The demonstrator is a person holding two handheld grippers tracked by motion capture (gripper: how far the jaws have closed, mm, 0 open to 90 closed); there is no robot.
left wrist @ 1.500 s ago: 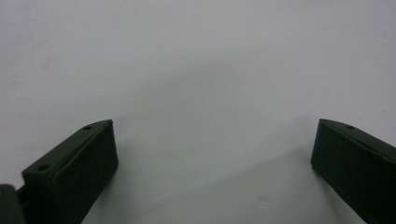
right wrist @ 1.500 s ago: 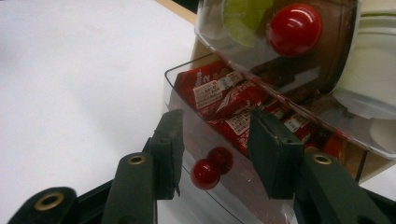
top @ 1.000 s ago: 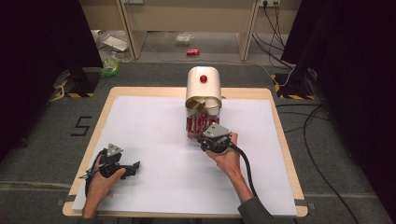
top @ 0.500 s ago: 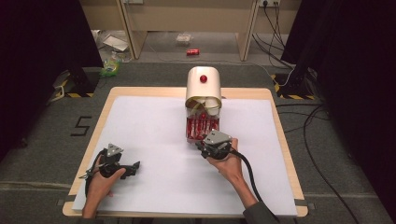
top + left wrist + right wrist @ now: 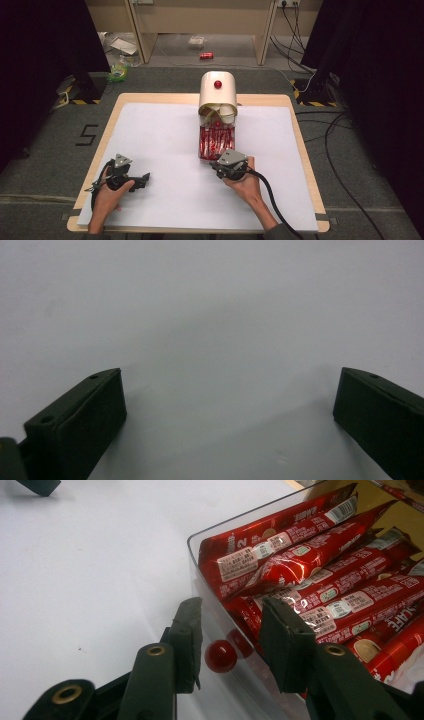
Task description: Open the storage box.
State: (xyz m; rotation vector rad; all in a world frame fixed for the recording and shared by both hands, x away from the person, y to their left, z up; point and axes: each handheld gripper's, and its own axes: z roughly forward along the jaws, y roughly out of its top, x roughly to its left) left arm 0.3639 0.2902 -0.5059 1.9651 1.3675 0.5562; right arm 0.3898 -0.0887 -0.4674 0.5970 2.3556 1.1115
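A cream dispenser point(image 5: 218, 92) with a red button stands at the table's far middle. Its clear drawer point(image 5: 216, 142) is pulled out toward me and holds several red snack packets point(image 5: 320, 575). My right gripper point(image 5: 226, 167) is at the drawer's front end. Its jaws are narrowed around the small red knob point(image 5: 220, 656) on the drawer's front wall, and the left pad point(image 5: 189, 640) touches the knob. My left gripper point(image 5: 131, 179) lies at the near left of the white table cover point(image 5: 160, 135), its jaws wide apart with nothing between them.
The wooden table edge point(image 5: 300, 145) frames the white cover. On the floor beyond the table lie a red can point(image 5: 206, 55), scattered litter point(image 5: 120, 70) and cables point(image 5: 345, 150). The left gripper's jaw tip point(image 5: 39, 486) shows at the top left of the right gripper view.
My right gripper has drawn back toward me, and the clear drawer has slid farther out of the dispenser with it. The left gripper has stayed put.
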